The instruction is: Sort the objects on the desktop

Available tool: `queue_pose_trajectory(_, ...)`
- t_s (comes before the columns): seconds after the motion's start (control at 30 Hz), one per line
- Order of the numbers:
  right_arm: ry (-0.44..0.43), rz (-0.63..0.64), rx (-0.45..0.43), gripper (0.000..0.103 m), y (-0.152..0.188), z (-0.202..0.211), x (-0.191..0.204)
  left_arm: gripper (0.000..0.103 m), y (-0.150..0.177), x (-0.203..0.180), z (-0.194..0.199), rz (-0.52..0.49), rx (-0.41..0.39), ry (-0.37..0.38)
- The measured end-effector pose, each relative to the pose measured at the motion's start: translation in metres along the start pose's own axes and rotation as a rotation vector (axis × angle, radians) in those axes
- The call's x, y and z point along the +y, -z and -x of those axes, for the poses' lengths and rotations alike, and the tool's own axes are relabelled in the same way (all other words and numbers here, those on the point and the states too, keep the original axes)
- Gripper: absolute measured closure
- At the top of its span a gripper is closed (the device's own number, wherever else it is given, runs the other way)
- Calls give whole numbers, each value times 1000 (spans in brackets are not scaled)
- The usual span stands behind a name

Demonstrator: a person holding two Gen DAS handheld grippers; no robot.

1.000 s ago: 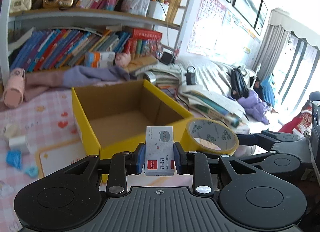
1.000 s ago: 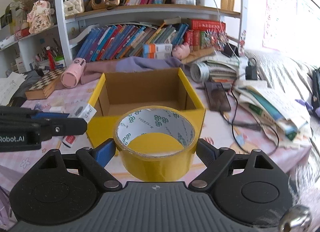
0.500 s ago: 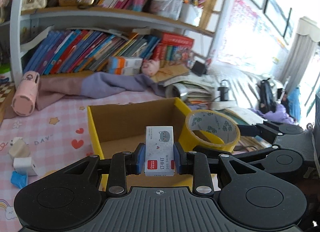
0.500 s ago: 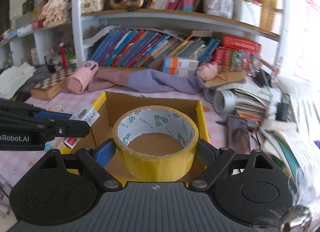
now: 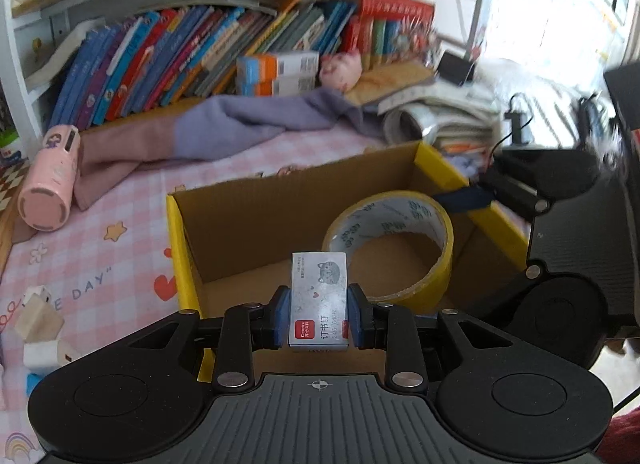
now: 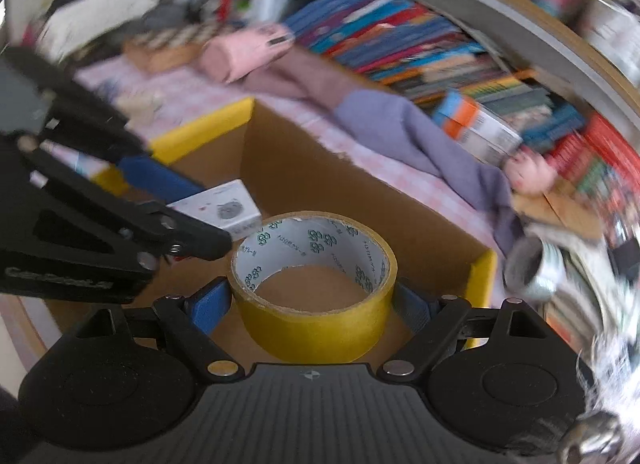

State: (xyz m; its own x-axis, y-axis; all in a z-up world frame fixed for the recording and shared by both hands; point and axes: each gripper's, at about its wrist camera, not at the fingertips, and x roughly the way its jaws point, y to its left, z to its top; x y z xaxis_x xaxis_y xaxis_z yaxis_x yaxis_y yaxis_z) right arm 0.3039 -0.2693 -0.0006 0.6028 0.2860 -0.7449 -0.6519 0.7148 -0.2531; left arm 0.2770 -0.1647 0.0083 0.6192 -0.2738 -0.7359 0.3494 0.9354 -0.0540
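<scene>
We hold the staple box pinched upright in our left jaws and the tape roll clamped in our right, both directly above the open yellow carton; release means straight down.

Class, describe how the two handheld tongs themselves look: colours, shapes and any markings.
Both the left tongs and right tongs are matte black, with blue pads, silver screws, round side discs and a ribbed grey base bearing a small crosshair mark. Pale lettering on the left tongs' side is too blurred to read.
</scene>
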Motion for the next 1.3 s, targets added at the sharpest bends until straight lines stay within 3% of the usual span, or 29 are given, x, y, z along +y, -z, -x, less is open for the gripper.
queue_pose_trajectory(0.2, -78, 112, 91, 16, -5, -25, -3, 75, -3, -4, -21, -24, 68, -36)
queue_pose_trajectory(0.47, -106, 125, 100, 16, -3, -32, -3, 72, -2, -7, -28, -33, 90, -62)
queue_pose_trajectory(0.6, -91, 103, 80, 16, -1, -28, -5, 61, 0, -10, -20, -48, 55, -83)
queue_pose_trajectory(0.67, -70, 96, 58, 15, 0, -22, -6, 42, 0, -10, -14, -53, 25, -118)
queue_pose_trajectory(0.73, -57, 83, 32, 15, 1, -16, -7, 35, 2, -9, -6, -51, -9, -147)
queue_pose_trajectory(1.0, -8, -42, -61, 15, 6, 18, -8, 28, 10, -9, 36, -5, -107, -166)
queue_pose_trajectory(1.3, 77, -207, -165, 15, 9, 62, 8, 18, 32, 0, 85, 112, -215, -195)
